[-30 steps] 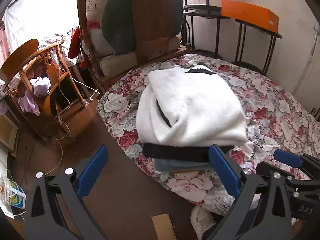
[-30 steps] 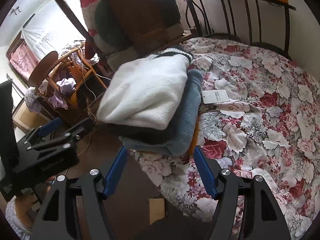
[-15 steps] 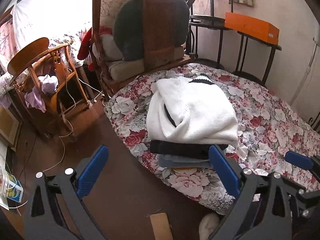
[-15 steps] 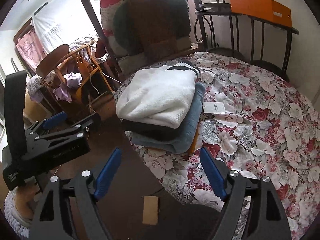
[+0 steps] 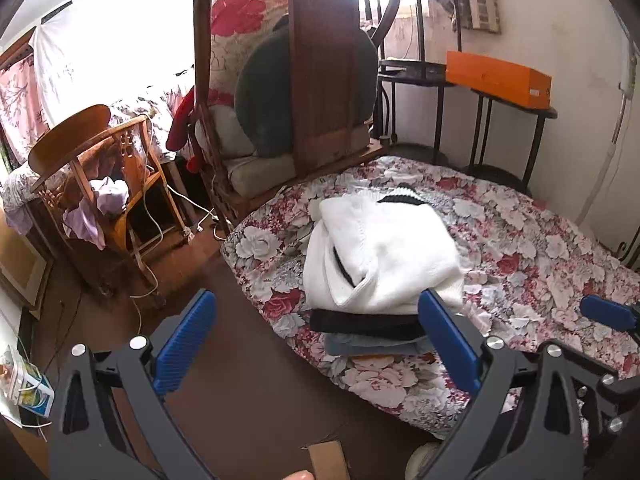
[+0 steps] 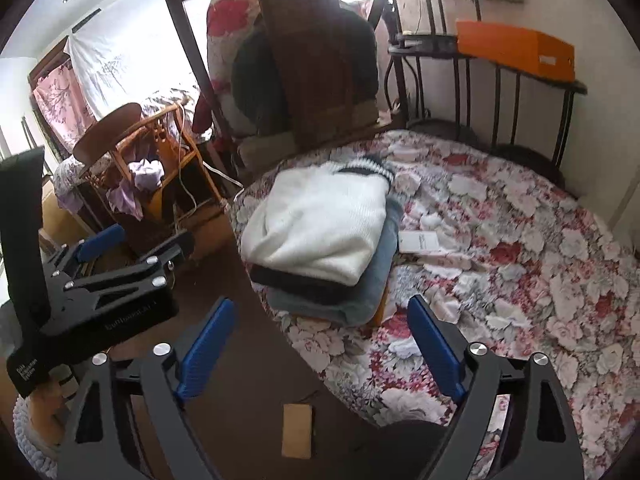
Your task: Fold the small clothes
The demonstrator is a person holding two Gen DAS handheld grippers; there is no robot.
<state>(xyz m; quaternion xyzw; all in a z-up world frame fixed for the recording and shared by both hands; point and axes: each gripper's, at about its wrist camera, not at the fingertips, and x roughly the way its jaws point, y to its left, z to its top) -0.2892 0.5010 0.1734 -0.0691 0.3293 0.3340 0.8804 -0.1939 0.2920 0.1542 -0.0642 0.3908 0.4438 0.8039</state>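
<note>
Left gripper (image 5: 316,336) with blue-padded fingers (image 5: 185,342) spread wide, nothing between them; it points obliquely downward. Right gripper (image 6: 320,344) likewise angled down, its jaws having just been opening (nothing between them), beside the left one.

Your folded sweater (image 6: 320,220) sits on top of a stack of clothes (image 6: 352,296) at the left edge of the bed (image 6: 520,280), mid-frame. A paper tag (image 6: 420,242) lies just right of it. Chair (image 6: 156,172) stands off to the left, box (image 6: 516,54) on the rack in the upper right.

Black hand-held gripper (image 6: 316,344) frames, blue ribbed pads (image 6: 204,350) (silver screws).
</note>
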